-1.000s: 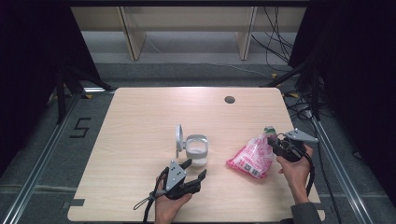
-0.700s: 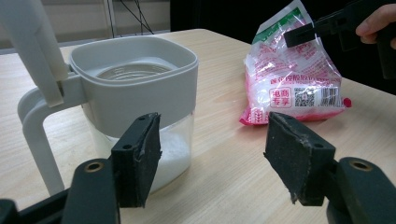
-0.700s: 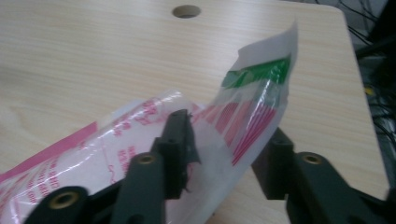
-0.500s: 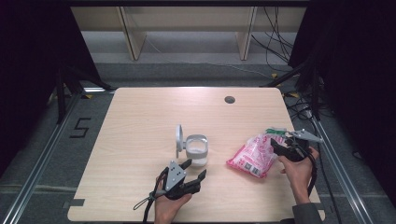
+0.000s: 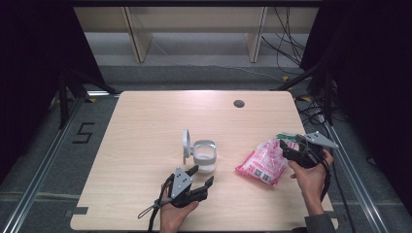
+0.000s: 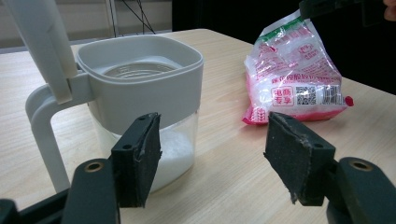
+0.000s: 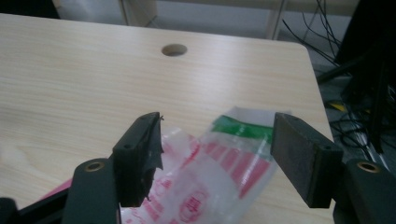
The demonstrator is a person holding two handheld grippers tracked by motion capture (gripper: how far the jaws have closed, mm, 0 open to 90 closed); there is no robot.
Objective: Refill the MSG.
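Pink-and-white plastic snack bag (image 5: 262,164) with a green strip at its top lies on the right part of the pale wooden table (image 5: 145,126), its printed face with a code square turned toward the left gripper view (image 6: 299,77). The right gripper (image 5: 287,147), held in a hand (image 5: 311,175) near the table's right edge, sits at the bag's upper end; its black jaws have just been opening and now stand well apart, with the bag's clear, green-banded top (image 7: 243,135) seen between them and no pad pressing on it. Whether the left pad brushes the film cannot be told.

Well to the left of the bag, near the table's middle, stands a clear jar with a grey square collar and handle (image 5: 204,154), its grey lid (image 5: 186,144) hinged up on edge at the left. White powder fills the jar's lower part (image 6: 175,151). The left gripper (image 5: 202,175) rests low just in front of the jar, jaws spread wide and empty, pointing toward the jar without touching it.

A round cable hole (image 5: 238,103) marks the far right of the tabletop.
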